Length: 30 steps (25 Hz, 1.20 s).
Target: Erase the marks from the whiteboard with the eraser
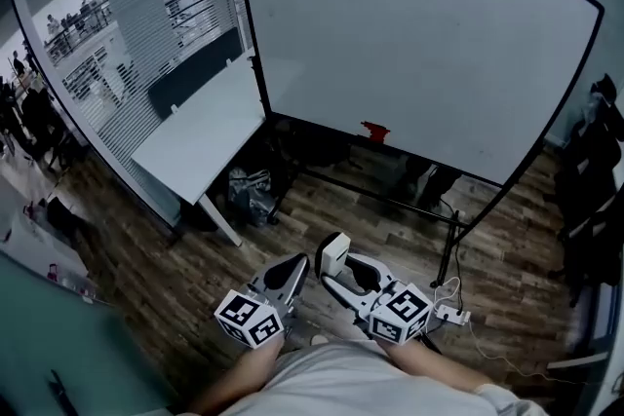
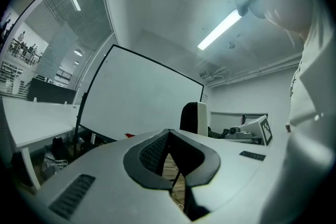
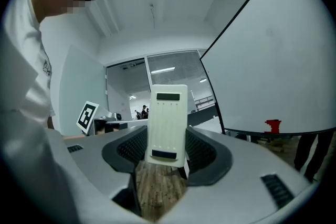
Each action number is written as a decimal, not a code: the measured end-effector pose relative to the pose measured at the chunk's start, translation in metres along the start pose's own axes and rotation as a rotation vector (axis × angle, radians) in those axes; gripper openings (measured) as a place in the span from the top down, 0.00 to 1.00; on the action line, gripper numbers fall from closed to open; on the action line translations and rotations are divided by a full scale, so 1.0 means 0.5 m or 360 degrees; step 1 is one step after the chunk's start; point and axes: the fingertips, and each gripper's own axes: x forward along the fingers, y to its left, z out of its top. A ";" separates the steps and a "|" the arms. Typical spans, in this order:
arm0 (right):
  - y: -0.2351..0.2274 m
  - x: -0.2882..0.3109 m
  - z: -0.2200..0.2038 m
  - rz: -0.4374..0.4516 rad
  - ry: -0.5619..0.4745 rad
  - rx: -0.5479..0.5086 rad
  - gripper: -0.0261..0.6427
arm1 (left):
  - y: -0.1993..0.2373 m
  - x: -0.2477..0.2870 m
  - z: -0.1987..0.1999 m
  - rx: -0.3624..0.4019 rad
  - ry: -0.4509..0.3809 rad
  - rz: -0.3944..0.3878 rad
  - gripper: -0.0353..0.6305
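Observation:
A big whiteboard (image 1: 409, 44) on a black stand fills the far side of the room; I make out no clear marks on it. It also shows in the left gripper view as the whiteboard (image 2: 136, 97) and in the right gripper view as the whiteboard (image 3: 283, 71). My right gripper (image 1: 338, 274) is held low near my body, shut on a white eraser (image 1: 334, 255), which stands upright between the jaws as the eraser (image 3: 168, 123). My left gripper (image 1: 291, 266) sits beside it, shut with nothing in it; its jaws meet at the left gripper (image 2: 169, 139).
A small red object (image 1: 374, 131) rests on the board's bottom ledge. A white desk (image 1: 210, 127) stands left of the board with a bag (image 1: 251, 190) under it. A stand leg (image 1: 450, 248) and a power strip (image 1: 450, 313) lie on the wood floor.

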 end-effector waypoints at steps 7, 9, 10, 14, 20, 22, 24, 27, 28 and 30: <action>0.054 0.111 -0.011 0.0103 0.0039 -0.0013 0.61 | 0.086 -0.074 0.039 0.0026 -0.0025 0.0091 0.94; 0.060 0.135 -0.013 0.0127 0.0044 -0.0006 0.61 | 0.107 -0.091 0.046 0.0028 -0.0036 0.0128 0.94; 0.062 0.147 -0.013 0.0136 0.0045 -0.0007 0.61 | 0.118 -0.097 0.049 0.0030 -0.0039 0.0146 0.94; 0.061 0.191 -0.010 0.0170 0.0047 -0.0003 0.61 | 0.157 -0.111 0.060 0.0023 -0.0046 0.0206 0.94; 0.044 0.244 -0.009 0.0210 0.0052 0.0019 0.61 | 0.203 -0.102 0.067 0.0012 -0.0037 0.0254 0.94; 0.029 0.260 -0.010 0.0217 0.0055 0.0028 0.61 | 0.223 -0.094 0.066 0.0002 -0.0035 0.0264 0.94; 0.011 0.275 -0.009 0.0221 0.0057 0.0034 0.61 | 0.243 -0.080 0.064 -0.0011 -0.0036 0.0266 0.94; -0.026 0.300 0.001 0.0217 0.0050 0.0038 0.61 | 0.276 -0.046 0.071 -0.0017 -0.0035 0.0268 0.94; -0.041 0.310 0.006 0.0216 0.0048 0.0041 0.61 | 0.287 -0.032 0.075 -0.0016 -0.0036 0.0266 0.94; -0.070 0.330 0.012 0.0212 0.0049 0.0041 0.61 | 0.311 -0.004 0.082 -0.0015 -0.0036 0.0263 0.94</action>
